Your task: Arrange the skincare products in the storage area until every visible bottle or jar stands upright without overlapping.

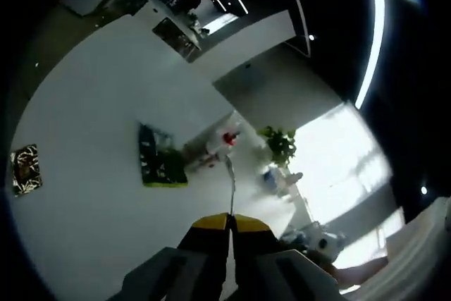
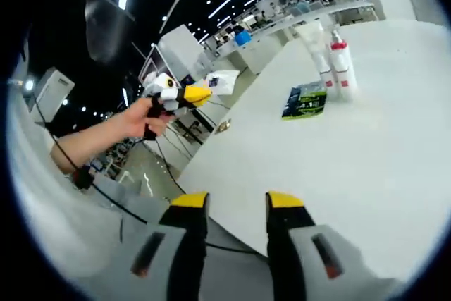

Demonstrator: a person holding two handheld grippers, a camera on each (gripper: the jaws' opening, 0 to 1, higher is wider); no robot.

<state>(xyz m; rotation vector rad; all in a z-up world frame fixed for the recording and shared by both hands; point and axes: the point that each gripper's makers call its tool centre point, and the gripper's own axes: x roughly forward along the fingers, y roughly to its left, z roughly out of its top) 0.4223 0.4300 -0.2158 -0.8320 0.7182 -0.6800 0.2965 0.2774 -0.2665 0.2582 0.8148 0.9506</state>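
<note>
Right gripper [image 2: 236,202]: jaws parted, nothing between, over near edge of white counter [image 2: 366,146]. Left gripper [image 1: 229,222]: jaws pressed together, empty, held off counter by hand [image 2: 137,123].

Bottles [image 2: 335,65] upright, touching, far across counter beside dark packet [image 2: 305,100].

Risk: long reach, closed left jaws could knock bottles over.

Pose: left arm extended from side, clear of counter edge.

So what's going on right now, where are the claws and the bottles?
Left gripper shut, empty. Right gripper open, empty, over table edge. Two bottles upright beside green packet, far off. Nothing between.
</note>
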